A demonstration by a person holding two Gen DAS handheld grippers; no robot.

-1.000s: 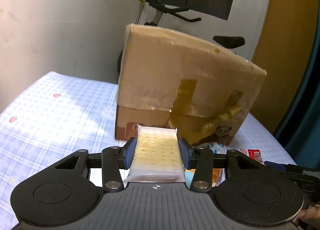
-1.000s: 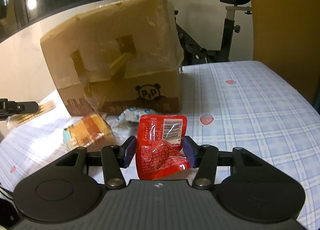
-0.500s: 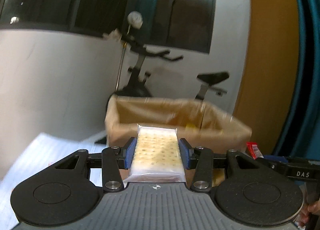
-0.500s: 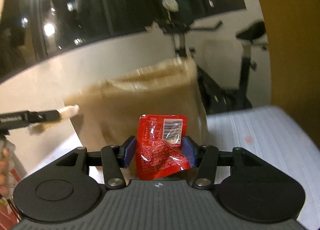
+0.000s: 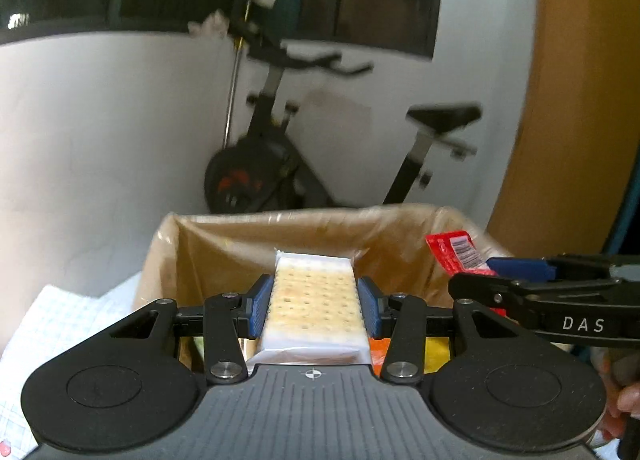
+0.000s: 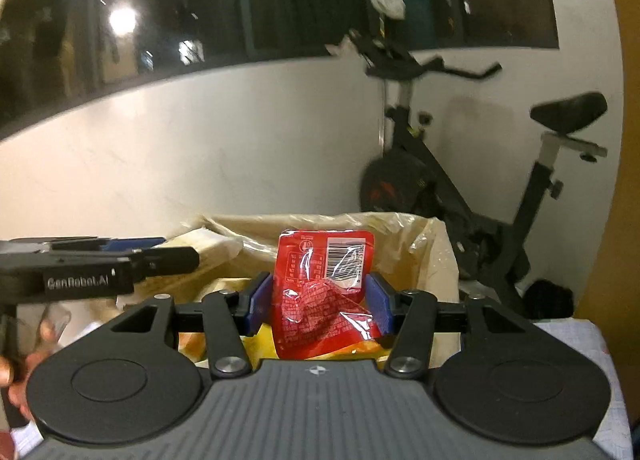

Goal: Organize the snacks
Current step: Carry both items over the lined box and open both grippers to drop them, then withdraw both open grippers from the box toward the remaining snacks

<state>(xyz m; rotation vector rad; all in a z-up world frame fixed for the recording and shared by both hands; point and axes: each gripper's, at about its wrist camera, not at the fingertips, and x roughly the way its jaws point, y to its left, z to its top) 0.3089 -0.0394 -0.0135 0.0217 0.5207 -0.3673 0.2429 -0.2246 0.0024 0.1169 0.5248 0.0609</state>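
My left gripper (image 5: 315, 302) is shut on a clear-wrapped cracker pack (image 5: 315, 300), held above the open top of the cardboard box (image 5: 224, 244). My right gripper (image 6: 319, 296) is shut on a red snack packet (image 6: 320, 292), also over the box (image 6: 436, 260). In the left wrist view the right gripper (image 5: 504, 272) comes in from the right with the red packet (image 5: 454, 252) over the box's right rim. In the right wrist view the left gripper (image 6: 160, 250) reaches in from the left. Yellow and orange packets (image 5: 436, 352) lie inside the box.
An exercise bike (image 5: 280, 164) stands against the white wall behind the box. The blue checked cloth (image 5: 60, 324) covers the surface around the box. A person's fingers (image 6: 16, 376) show at the lower left of the right wrist view.
Both grippers have risen and moved forward from low in front of the box's side to above its open top, each still holding its snack.
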